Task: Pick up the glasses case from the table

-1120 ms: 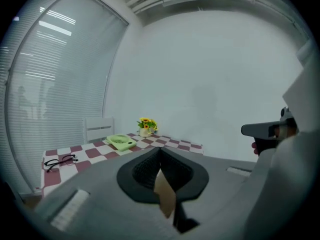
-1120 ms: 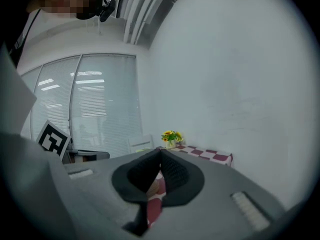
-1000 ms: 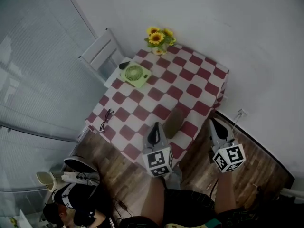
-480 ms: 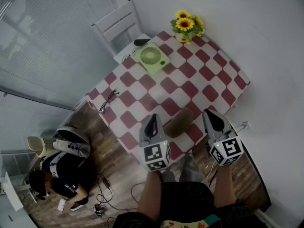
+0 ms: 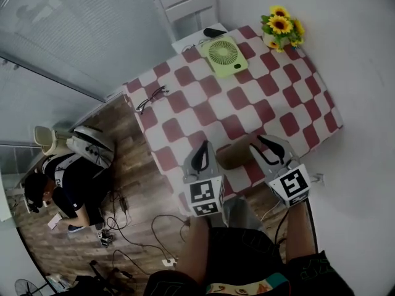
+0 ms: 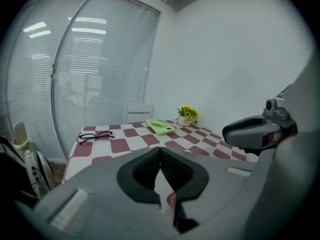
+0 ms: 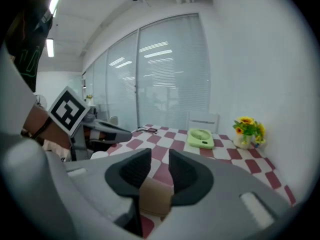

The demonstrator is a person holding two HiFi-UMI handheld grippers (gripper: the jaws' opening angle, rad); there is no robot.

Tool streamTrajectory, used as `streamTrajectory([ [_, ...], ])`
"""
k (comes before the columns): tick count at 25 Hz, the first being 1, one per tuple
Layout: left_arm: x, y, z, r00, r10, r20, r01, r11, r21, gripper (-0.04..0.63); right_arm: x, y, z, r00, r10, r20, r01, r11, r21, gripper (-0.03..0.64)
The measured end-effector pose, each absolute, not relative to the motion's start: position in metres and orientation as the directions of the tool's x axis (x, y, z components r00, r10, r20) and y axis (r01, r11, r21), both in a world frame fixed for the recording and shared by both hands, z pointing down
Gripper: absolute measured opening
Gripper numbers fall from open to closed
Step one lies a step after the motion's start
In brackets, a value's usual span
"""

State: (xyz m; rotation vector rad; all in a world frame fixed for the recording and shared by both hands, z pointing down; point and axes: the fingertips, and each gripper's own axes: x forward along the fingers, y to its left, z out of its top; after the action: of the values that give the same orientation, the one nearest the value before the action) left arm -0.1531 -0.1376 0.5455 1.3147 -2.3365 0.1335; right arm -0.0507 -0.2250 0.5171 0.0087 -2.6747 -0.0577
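1. Table (image 5: 290, 97): covered with a red-and-white checked cloth. The glasses case (image 5: 236, 156) lies by its near edge, just ahead of and below the right gripper's jaws and to the right of the left gripper's.
2. Right gripper (image 7: 160, 156): jaws have just been opening and stand slightly spread, pinching nothing. The case shows through the gap. Recommended: spread them wider, lower them astride the case's narrow width, then close.
3. Left gripper (image 6: 160, 151): jaws pressed together, empty. Keep it clear.
4. Case: tan, oblong, with rounded ends; probably rigid.
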Motion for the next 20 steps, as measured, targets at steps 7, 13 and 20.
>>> streamTrajectory([
  [7,-0.151,-0.119,0.557,-0.479,-0.755,0.448,-0.798,0.587,0.136,0.008,-0.050,-0.184,0.557,-0.723,0.205,0.660,0.408,0.898,0.168,0.247],
  [13,-0.152,-0.112,0.565,-0.474,-0.751,0.460,-0.787,0.596,0.163,0.008,-0.045,-0.164,0.593,-0.513,0.228,0.827,0.660,0.721,0.211,0.328],
  [20,-0.150,-0.102,0.573,-0.470,-0.748,0.470,-0.774,0.604,0.188,0.008,-0.037,-0.157,0.631,-0.316,0.127,0.940,0.824,0.528,0.205,0.374],
])
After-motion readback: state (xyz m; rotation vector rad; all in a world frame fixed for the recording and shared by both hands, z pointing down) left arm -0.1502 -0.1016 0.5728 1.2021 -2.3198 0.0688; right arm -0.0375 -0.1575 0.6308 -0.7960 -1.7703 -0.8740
